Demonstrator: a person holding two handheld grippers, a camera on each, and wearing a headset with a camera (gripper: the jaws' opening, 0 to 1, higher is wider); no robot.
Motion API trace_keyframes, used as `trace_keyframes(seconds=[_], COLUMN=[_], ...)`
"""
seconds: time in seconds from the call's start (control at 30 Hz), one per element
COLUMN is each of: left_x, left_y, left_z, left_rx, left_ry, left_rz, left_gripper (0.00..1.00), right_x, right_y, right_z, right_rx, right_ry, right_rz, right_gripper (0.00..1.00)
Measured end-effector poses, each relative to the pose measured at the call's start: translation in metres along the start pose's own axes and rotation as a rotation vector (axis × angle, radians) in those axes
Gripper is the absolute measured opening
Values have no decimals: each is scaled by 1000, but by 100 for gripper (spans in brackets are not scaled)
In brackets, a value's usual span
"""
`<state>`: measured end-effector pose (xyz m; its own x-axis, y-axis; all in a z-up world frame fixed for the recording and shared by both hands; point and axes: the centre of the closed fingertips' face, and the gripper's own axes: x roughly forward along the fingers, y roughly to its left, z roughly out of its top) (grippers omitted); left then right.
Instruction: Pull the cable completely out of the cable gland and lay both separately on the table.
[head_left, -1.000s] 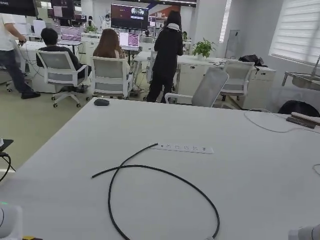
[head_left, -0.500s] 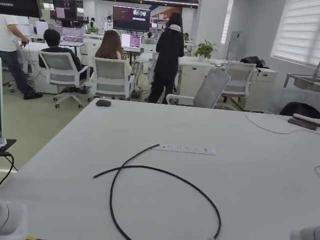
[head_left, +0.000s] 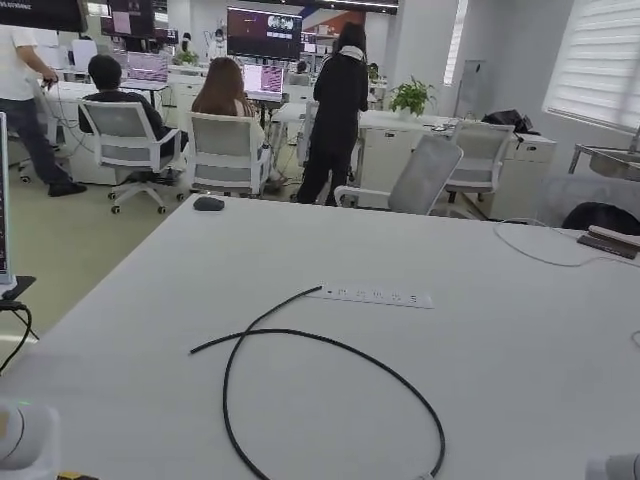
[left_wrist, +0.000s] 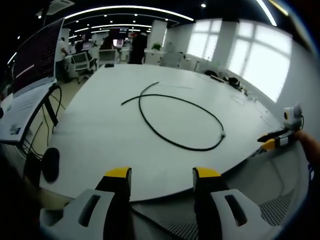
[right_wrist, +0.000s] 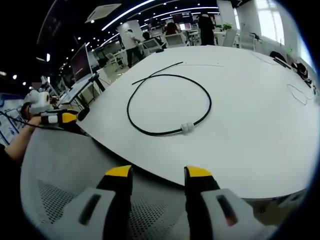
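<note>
My left gripper (left_wrist: 162, 175): released, empty, short of the table (left_wrist: 100, 115) edge.
My right gripper (right_wrist: 152, 172): released, empty, pointing toward the gland (right_wrist: 187, 128).
Cable (head_left: 330, 341): looped, gland on it.

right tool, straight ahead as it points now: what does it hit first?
The right tool, open, would probably meet the table top first, just short of the cable gland on the black cable; depth is unclear.

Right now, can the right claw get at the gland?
Probably yes: the right claw is open, and the gland sits on the cable near the table edge facing it, with nothing between.
</note>
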<state>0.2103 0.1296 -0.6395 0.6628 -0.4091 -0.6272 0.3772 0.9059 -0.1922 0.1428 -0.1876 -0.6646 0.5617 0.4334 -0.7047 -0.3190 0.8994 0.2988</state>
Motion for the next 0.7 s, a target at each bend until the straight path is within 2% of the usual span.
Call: trace_keyframes(seconds=[0.4, 0.7], left_x=[1, 1], left_y=[-2, -2], left_z=[-1, 0], left_rx=[1, 0], left_ry=[9, -1], left_rz=[-16, -20], left_gripper=[48, 48], right_x=[1, 1], right_y=[1, 2], right_z=[-1, -1], right_rx=[4, 6], right_ry=[5, 4], right_rz=[5, 14], right_gripper=[42, 41])
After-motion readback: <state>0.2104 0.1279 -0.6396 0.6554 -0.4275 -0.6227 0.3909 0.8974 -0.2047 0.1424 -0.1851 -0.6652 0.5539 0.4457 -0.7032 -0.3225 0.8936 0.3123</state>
